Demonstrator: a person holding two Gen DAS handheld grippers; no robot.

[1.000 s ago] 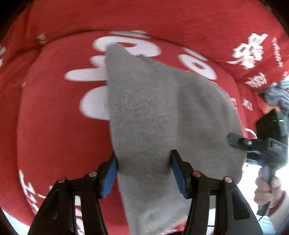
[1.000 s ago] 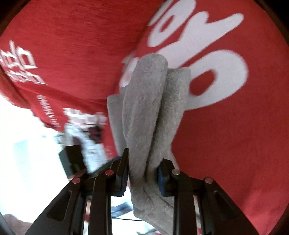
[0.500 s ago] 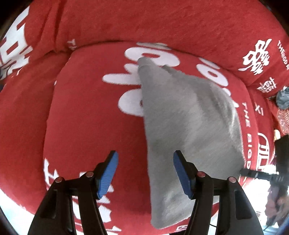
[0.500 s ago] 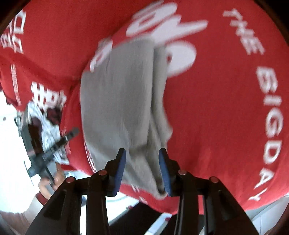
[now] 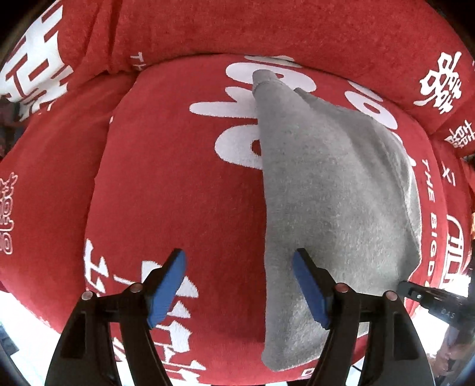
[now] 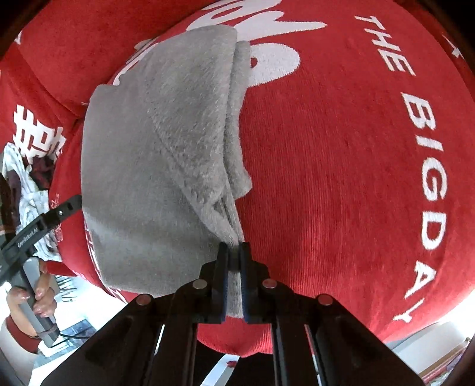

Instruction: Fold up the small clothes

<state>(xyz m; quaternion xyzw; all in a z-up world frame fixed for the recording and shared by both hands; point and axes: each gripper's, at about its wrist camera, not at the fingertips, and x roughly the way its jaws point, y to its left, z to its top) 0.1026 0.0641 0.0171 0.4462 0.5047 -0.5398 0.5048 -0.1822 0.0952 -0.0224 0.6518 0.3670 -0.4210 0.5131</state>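
A grey fleecy garment [image 5: 329, 184] lies folded on a red sofa seat cushion [image 5: 178, 184] with white lettering. My left gripper [image 5: 239, 285] hangs above the cushion just left of the garment, its jaws opening, with only red fabric between the blue pads [image 5: 167, 286]. Its right finger overlaps the garment's left edge in the picture. In the right wrist view the same grey garment [image 6: 154, 142] runs toward the camera, and my right gripper [image 6: 234, 258] is shut on its near corner, a thin grey fold pinched between the pads.
The red sofa back [image 5: 267, 26] rises behind the cushion. A pile of patterned clothes [image 6: 26, 166] lies at the left past the cushion edge. A person's hand [image 6: 38, 294] holds the other gripper's handle there. The white floor [image 6: 83, 314] shows below the cushion's front edge.
My left gripper let go of the grey garment and shifted left off it, jaws wider. My right gripper released its thick fold, swung round and shut on the garment's near corner.
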